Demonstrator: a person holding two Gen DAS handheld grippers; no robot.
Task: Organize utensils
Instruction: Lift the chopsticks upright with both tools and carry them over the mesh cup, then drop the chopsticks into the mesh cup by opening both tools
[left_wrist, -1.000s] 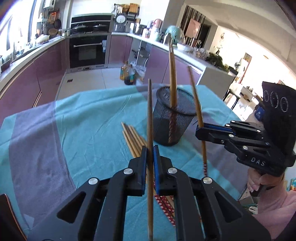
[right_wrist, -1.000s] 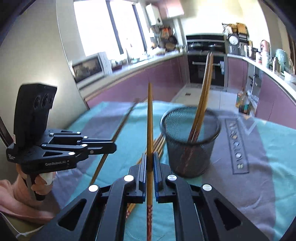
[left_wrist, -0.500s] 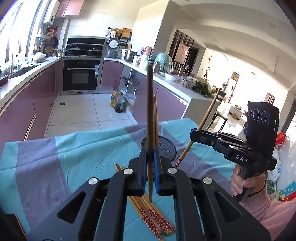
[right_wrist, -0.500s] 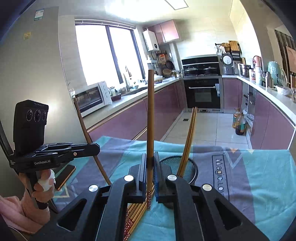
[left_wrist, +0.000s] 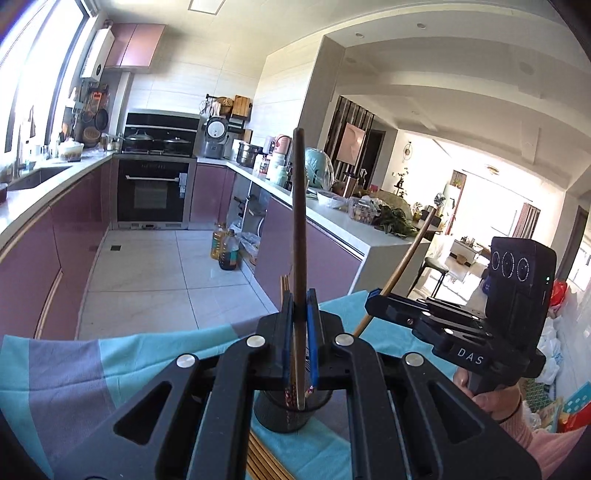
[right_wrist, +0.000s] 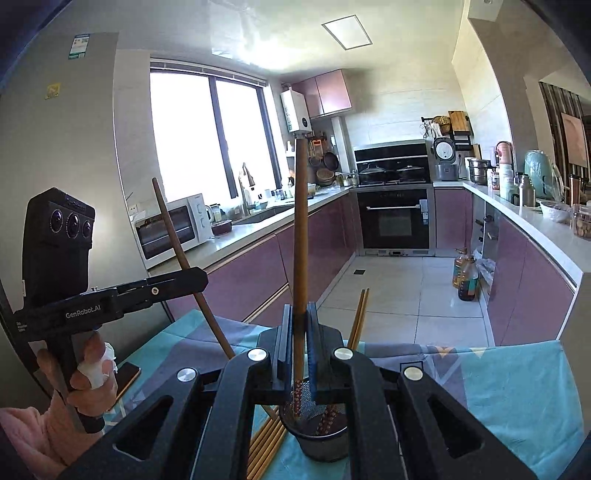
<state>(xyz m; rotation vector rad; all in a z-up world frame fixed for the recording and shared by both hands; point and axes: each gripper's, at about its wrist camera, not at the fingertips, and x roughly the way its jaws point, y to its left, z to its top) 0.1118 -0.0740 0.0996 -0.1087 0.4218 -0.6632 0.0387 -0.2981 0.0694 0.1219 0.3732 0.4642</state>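
Note:
My left gripper (left_wrist: 298, 334) is shut on a brown chopstick (left_wrist: 298, 229) held upright, its lower tip inside the black mesh cup (left_wrist: 288, 415) just below. My right gripper (right_wrist: 298, 345) is shut on another chopstick (right_wrist: 300, 229), also upright, its patterned tip dipping into the mesh cup (right_wrist: 319, 439). Two chopsticks (right_wrist: 360, 317) stand in the cup. Several loose chopsticks (right_wrist: 264, 448) lie on the cloth left of the cup. The right gripper (left_wrist: 373, 301) shows in the left wrist view with its tilted chopstick (left_wrist: 402, 258). The left gripper (right_wrist: 201, 277) shows in the right wrist view.
The table carries a teal and grey cloth (left_wrist: 66, 373). A phone (right_wrist: 127, 374) lies near its left edge. Beyond the table are purple kitchen cabinets (right_wrist: 258, 269), an oven (left_wrist: 153, 194) and oil bottles (left_wrist: 225, 251) on the floor.
Both grippers rose and closed in over the cup, which now sits right under the fingers. Both chopsticks' lower tips have come down into the cup mouth.

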